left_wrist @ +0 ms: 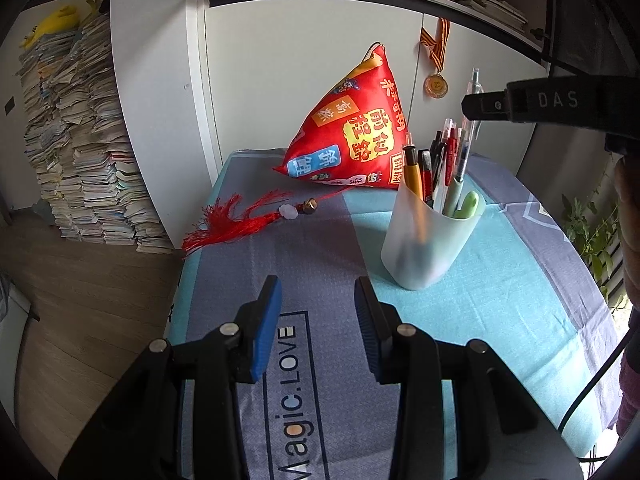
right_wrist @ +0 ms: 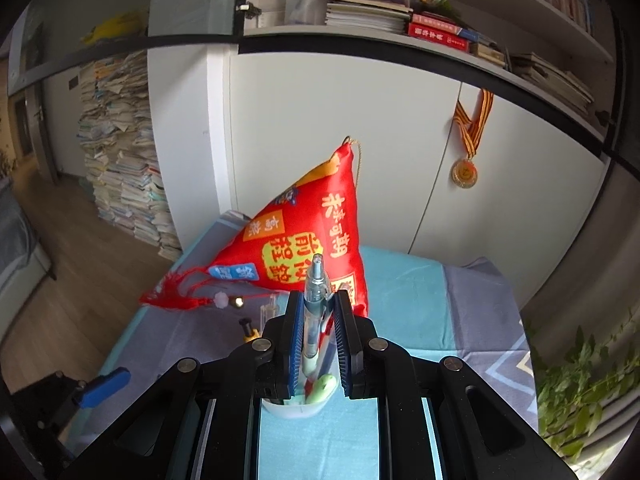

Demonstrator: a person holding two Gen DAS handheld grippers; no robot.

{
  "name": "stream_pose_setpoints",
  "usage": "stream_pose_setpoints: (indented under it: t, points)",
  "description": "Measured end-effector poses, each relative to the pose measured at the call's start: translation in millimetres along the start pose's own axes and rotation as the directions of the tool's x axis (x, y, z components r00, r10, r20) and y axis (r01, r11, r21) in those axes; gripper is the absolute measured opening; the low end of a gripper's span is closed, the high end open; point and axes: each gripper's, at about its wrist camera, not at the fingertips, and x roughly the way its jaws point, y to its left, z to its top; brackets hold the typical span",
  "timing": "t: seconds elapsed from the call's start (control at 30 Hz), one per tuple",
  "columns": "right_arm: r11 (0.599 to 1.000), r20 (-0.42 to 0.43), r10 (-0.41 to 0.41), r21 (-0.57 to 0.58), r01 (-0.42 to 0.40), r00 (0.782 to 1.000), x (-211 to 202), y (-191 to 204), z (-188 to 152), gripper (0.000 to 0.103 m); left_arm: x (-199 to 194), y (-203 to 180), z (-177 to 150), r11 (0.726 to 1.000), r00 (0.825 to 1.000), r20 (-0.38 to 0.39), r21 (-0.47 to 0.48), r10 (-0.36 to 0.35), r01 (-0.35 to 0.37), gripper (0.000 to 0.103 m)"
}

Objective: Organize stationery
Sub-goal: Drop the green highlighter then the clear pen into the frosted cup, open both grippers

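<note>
I'm working over a table under a blue and grey printed tablecloth, with a red pyramid-shaped cushion at the back and its red tassel trailing toward the edge.

The pale, translucent pen cup is already crowded with pens and a green highlighter. That crowding is my main worry: if I lower the clear gel pen straight in, its lower end may catch on a cap or clip and jam, or skid off the rim. The cup looks light, so a sideways shove from the pen could tip it and scatter the lot. Nothing steadies it now.

The right gripper has its jaws drawn narrow on the gel pen, pads clamped on the barrel at about mid-length; the pen stands nearly upright, one end poking well above the fingers, its lower end directly above the cup's mouth. A slack grip would let it swivel.

The left gripper hangs partly open and empty over the tablecloth, near the cup but apart from it.
</note>
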Motion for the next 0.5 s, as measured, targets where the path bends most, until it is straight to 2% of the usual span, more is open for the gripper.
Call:
stream_pose_setpoints:
  t: [0.33, 0.5]
  points:
    - [0.999, -0.074, 0.016, 0.029, -0.014, 0.997, 12.0, -9.4, -15.4, 0.016, 3.0, -5.7, -1.6, 1.000, 1.000, -0.010, 0.011, -0.024, 0.024, 0.036]
    - [0.997, -0.110, 0.052, 0.067, -0.045, 0.993, 16.1, -15.3, -22.1, 0.016, 1.1, -10.9, -2.0, 0.999, 0.999, -0.011, 0.023, -0.032, 0.032, 0.036]
